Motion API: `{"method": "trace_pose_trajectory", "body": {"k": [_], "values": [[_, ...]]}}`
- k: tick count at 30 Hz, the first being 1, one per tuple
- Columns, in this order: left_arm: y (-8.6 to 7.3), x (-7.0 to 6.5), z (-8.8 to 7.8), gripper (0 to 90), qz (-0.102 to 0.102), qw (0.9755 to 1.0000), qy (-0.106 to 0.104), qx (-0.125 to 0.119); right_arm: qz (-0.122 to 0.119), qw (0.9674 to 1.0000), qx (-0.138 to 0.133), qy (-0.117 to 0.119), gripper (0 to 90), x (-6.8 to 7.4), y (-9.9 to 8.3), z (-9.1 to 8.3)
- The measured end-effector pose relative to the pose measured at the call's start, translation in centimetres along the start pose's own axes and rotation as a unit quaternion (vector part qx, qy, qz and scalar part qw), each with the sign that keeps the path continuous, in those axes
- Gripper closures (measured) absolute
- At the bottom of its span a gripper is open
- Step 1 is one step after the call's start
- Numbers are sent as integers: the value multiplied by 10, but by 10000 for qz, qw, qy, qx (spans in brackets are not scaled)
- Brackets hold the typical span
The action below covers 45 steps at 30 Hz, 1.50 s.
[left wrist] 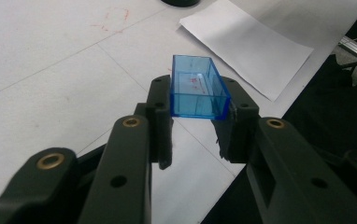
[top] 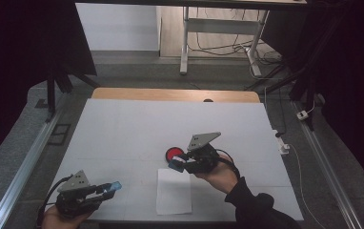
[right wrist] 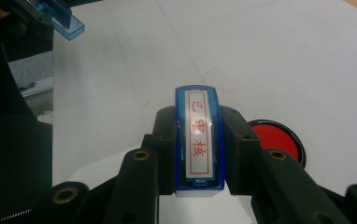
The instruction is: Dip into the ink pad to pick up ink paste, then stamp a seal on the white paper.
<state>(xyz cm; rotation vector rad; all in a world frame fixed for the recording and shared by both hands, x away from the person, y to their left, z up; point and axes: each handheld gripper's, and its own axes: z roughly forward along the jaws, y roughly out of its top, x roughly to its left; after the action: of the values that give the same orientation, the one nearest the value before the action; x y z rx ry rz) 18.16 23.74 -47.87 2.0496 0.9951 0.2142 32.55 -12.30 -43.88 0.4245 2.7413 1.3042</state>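
Observation:
A clear blue stamp cap (left wrist: 196, 88) sits crosswise between the jaws of my left gripper (left wrist: 198, 100), which is shut on it. In the high view this gripper (top: 107, 189) hovers near the table's front left with the cap (top: 115, 185) at its tip. My right gripper (right wrist: 199, 122) is shut on a blue stamp (right wrist: 199, 140), whose white face with red characters points up at the camera. In the high view the right gripper (top: 177, 162) hangs over the far end of a white paper sheet (top: 174, 192), just in front of a round red ink pad (top: 174, 153).
The white table cover (top: 137, 124) has faint red stamp marks (left wrist: 116, 18). The ink pad (right wrist: 275, 138) lies right of the stamp in the right gripper view. A wooden edge (top: 175, 94) runs along the far side; metal rails (top: 25, 167) flank the table.

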Motion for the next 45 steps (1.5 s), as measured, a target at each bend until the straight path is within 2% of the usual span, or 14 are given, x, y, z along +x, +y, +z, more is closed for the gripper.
{"method": "trace_pose_trajectory", "body": {"k": [9, 15, 21, 29, 35, 38, 45], "values": [[0, 0, 0, 689, 17, 10000, 10, 1, -174, 9998, 99, 62, 701, 9, -3, 1], [0, 0, 0, 689, 6, 10000, -10, -8, -410, 9990, 174, -10, 701, 16, -7, 3], [0, 0, 0, 689, 11, 10000, -3, -3, -474, 9986, 242, -52, 701, 20, -13, 7], [0, 0, 0, 689, 9, 10000, -13, -4, -386, 9983, 424, -54, 701, 20, -20, 18], [0, 0, 0, 689, 10, 10000, -11, -2, -512, 9971, 560, -39, 701, 22, -26, 26], [0, 0, 0, 689, 13, 10000, -12, -3, -651, 9955, 691, -49, 701, 23, -29, 30], [0, 0, 0, 689, 17, 10000, -13, -9, -594, 9956, 724, -8, 701, 24, -34, 38]]}}
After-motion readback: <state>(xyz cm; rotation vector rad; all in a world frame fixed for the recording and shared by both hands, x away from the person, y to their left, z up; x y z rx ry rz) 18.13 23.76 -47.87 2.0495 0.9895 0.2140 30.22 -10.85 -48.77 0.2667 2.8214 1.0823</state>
